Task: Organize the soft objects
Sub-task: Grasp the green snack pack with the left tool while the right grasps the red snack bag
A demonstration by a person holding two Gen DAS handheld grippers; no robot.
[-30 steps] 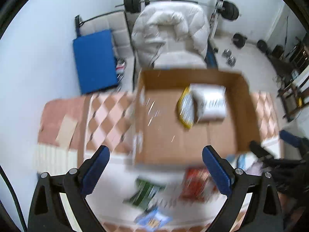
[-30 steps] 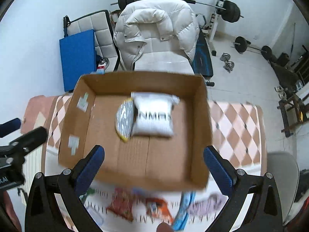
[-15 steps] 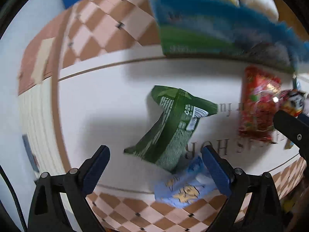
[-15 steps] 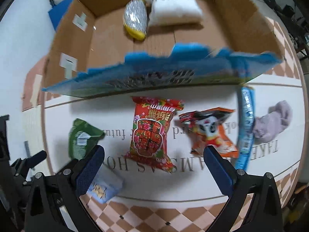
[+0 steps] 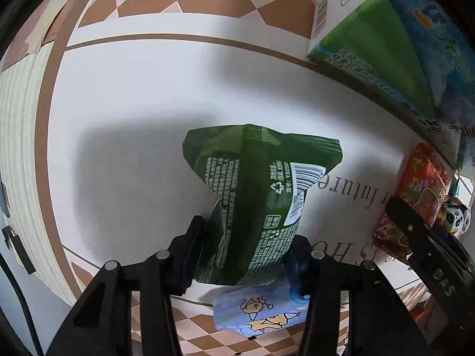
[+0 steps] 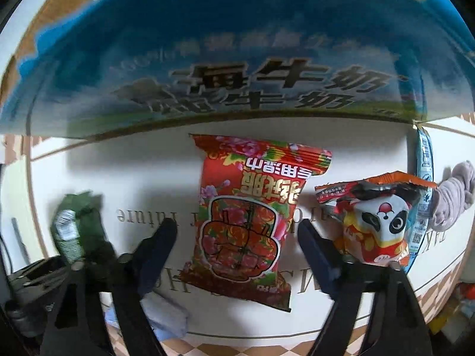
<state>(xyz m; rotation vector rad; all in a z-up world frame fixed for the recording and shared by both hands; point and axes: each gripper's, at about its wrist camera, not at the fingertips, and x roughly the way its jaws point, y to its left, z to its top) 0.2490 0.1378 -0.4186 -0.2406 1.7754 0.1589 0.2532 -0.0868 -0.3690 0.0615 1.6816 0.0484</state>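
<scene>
The left gripper point(image 5: 248, 255) has closed on the lower end of the green bag point(image 5: 255, 195), near the mat's point(image 5: 124, 95) front-left edge above a blue pack point(image 5: 261, 314). The right gripper point(image 6: 237, 237) stands part-open and empty, straddling the red bag point(image 6: 249, 216) at mid-mat before the box point(image 6: 237, 44). Both bags look light, crinkly and slippery, so a pinch across the puffed middle or sealed end should suit best.

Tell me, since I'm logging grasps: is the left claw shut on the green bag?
Shut on it. In the left wrist view the left claw pinches the green bag's lower end, crumpling it.
</scene>
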